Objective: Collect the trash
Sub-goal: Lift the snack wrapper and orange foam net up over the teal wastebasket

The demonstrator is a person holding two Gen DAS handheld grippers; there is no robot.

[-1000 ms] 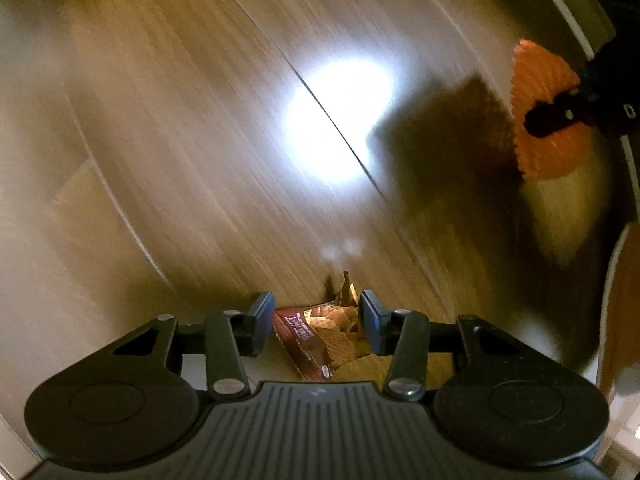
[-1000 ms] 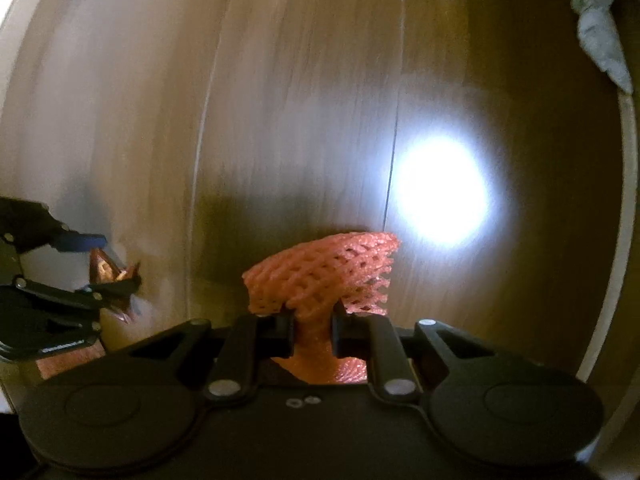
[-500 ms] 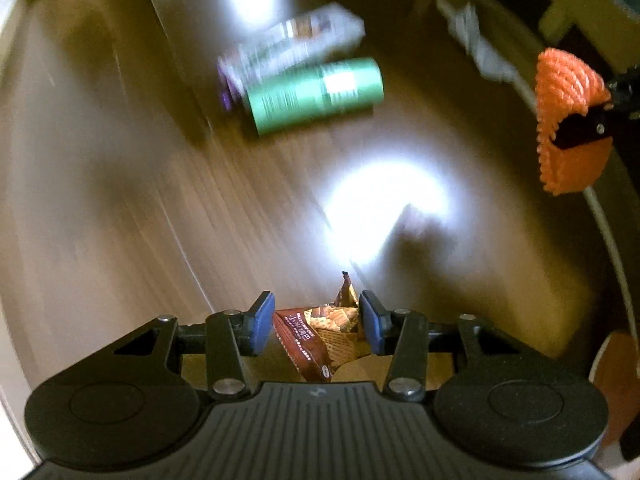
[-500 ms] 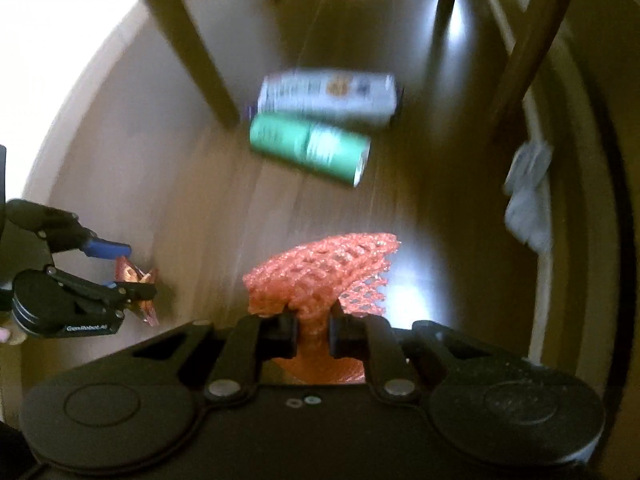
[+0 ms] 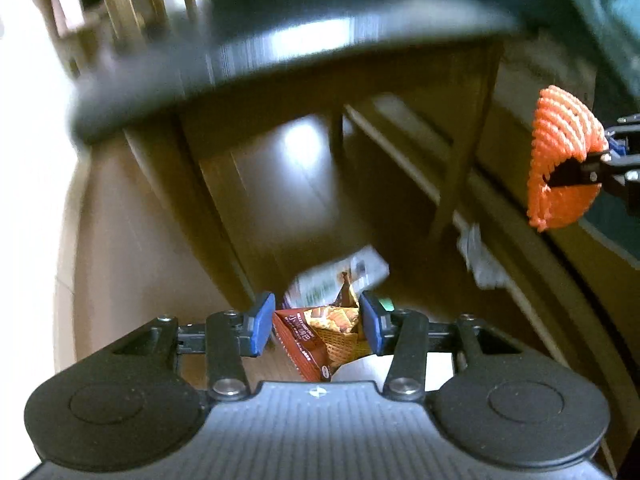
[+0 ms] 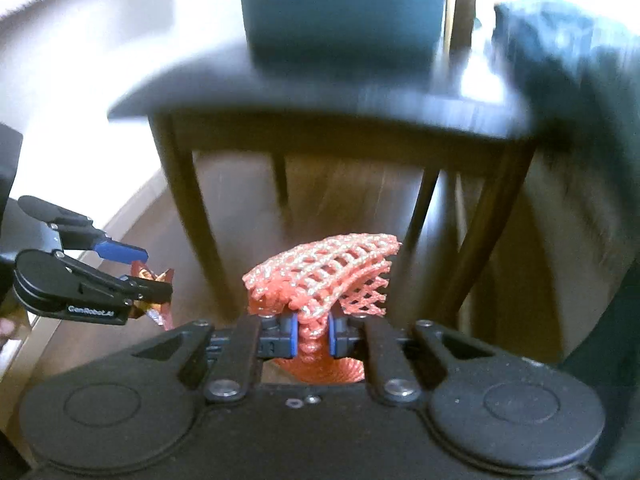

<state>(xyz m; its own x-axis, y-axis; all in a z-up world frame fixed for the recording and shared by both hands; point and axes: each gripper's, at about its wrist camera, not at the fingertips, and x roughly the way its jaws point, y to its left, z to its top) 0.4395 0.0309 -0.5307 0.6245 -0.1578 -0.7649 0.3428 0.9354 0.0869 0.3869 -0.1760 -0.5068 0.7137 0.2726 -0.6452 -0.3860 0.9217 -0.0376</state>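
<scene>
My left gripper (image 5: 317, 326) is shut on a crumpled brown and orange snack wrapper (image 5: 320, 334), which fills the gap between its blue pads. From the right wrist view the same gripper (image 6: 146, 276) shows at the left with the wrapper (image 6: 154, 280) poking out of it. An orange foam fruit net (image 6: 324, 276) is pinched at its middle by my right gripper (image 6: 313, 338), whose pads squeeze it thin. In the left wrist view the net (image 5: 560, 160) hangs at the far right edge. Both grippers are held above the floor.
A dark wooden chair (image 6: 320, 108) with slanted legs stands ahead, with dark green cloth (image 6: 576, 92) draped at its right. On the wooden floor under it lie a white printed packet (image 5: 344, 276) and a crumpled white tissue (image 5: 480, 256). Pale chair legs (image 5: 120, 8) stand at the upper left.
Both grippers have risen and tilted up from the floor, each keeping its hold. The view has swung from bare floorboards, past a green can and packet, to the chair ahead.
</scene>
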